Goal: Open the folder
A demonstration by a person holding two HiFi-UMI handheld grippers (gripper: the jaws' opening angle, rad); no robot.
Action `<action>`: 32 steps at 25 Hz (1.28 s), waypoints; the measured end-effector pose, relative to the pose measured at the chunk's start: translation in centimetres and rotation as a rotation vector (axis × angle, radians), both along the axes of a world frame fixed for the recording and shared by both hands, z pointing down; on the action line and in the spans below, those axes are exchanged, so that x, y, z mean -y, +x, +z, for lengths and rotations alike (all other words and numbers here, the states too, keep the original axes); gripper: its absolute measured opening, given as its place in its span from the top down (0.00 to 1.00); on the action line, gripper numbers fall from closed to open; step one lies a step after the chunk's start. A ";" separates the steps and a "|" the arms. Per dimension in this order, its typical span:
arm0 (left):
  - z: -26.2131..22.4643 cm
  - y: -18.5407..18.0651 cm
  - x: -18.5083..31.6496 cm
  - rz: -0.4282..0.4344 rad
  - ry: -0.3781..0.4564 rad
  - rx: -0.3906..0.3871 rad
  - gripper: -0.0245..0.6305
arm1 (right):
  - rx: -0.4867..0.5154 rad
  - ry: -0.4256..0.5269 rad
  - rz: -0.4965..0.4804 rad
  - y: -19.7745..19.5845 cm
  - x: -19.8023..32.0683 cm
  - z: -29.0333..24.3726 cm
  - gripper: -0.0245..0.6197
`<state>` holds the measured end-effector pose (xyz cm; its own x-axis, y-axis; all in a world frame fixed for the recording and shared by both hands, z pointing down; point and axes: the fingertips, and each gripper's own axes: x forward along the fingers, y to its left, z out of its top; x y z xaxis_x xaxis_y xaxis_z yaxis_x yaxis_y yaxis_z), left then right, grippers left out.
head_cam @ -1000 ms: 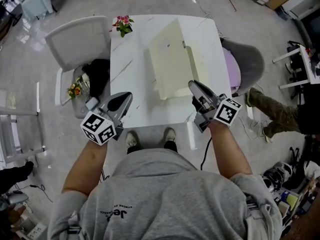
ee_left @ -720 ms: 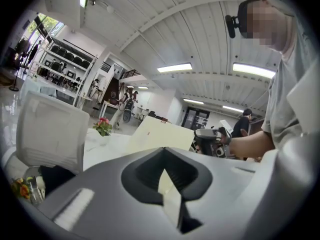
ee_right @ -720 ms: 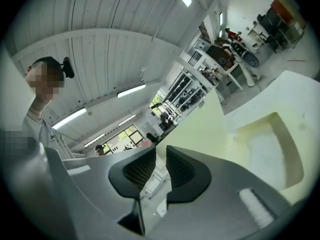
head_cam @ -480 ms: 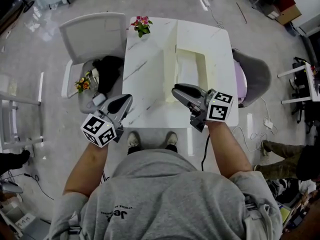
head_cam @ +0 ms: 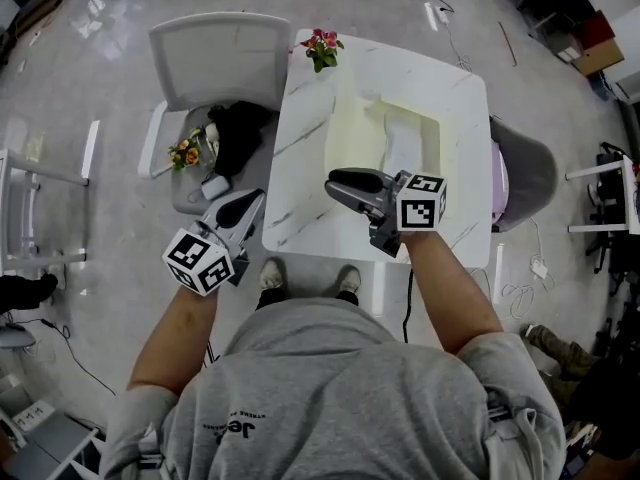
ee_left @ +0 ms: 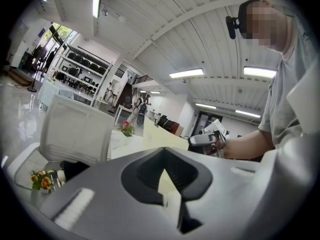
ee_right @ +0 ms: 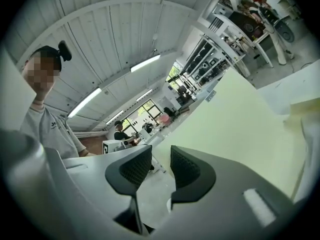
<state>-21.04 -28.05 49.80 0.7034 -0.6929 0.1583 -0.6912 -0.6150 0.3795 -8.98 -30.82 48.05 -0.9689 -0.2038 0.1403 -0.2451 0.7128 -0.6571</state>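
No text is legible — the grey shirt's print [head_cam: 232,426] is too blurred.

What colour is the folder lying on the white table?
The folder is a plain pale cream-yellow, with no pattern; the head view shows it best.

The white, marble-veined worktop [head_cam: 300,193] stands on a grey floor [head_cam: 90,68], with a white chair [head_cam: 215,53] just beside its left edge and a grey chair [head_cam: 525,173] at its right edge. A pale yellow folder [head_cam: 350,143] lies on the worktop's right half with one cover raised along its left side and a white sheet [head_cam: 408,150] showing inside. A small bunch of pink flowers [head_cam: 322,46] sits at the far left corner, apart from the folder.
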 end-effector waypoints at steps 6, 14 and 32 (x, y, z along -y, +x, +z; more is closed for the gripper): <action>0.8 -2.9 -0.5 -0.045 -0.018 0.000 0.88 | -0.043 -0.056 -0.090 -3.8 0.0 3.6 0.76; 2.2 -5.6 -0.9 -0.082 -0.051 0.005 0.88 | 0.017 -0.234 -0.130 -6.9 0.8 8.1 0.69; 4.5 -6.0 -1.0 -0.076 -0.102 0.009 0.88 | -0.734 -0.184 0.120 -4.3 2.7 23.5 0.96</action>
